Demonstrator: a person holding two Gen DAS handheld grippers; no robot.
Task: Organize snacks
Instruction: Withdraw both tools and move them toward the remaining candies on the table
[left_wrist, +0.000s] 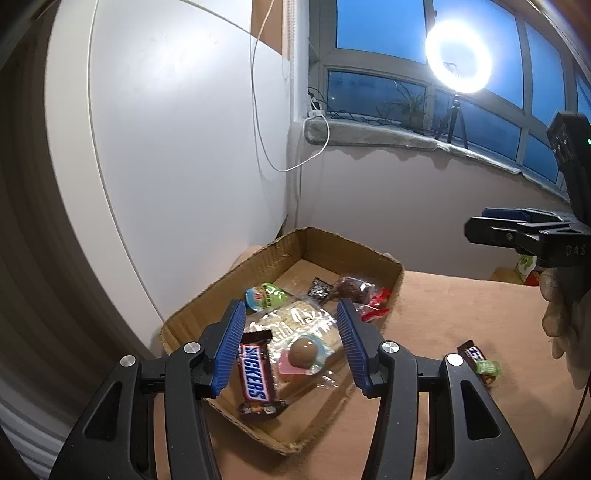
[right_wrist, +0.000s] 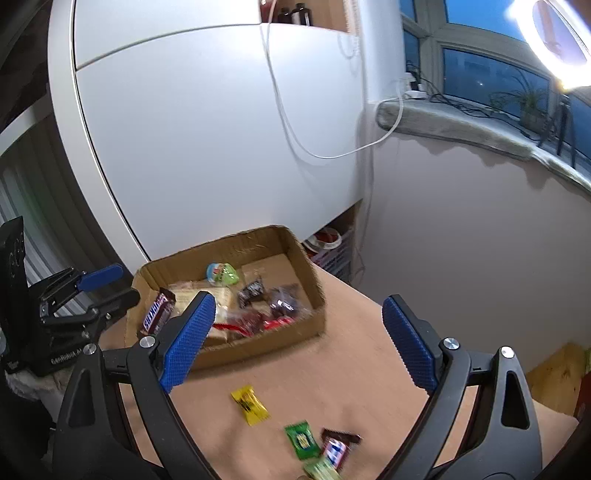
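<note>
A shallow cardboard box (left_wrist: 384, 258) (right_wrist: 317, 291) holds several wrapped snacks. My left gripper (left_wrist: 291, 328) is open above the box's near end. A Snickers bar (left_wrist: 255, 376) (right_wrist: 157, 309) sits just off its left pad, blurred, over the box's near corner. Under the jaws lie clear cracker packs and a round chocolate candy (left_wrist: 303, 352). My right gripper (right_wrist: 295, 336) is open and empty over the table, right of the box. On the table below it lie a yellow candy (right_wrist: 250, 404), a green candy (right_wrist: 302, 439) and a small Snickers (right_wrist: 336, 448) (left_wrist: 472, 352).
The table (right_wrist: 351, 369) is brown and stands against a white cabinet (right_wrist: 207, 129). A windowsill with a ring light (left_wrist: 458, 55), a plant and cables is behind. A low wooden box (right_wrist: 554, 373) stands right of the table.
</note>
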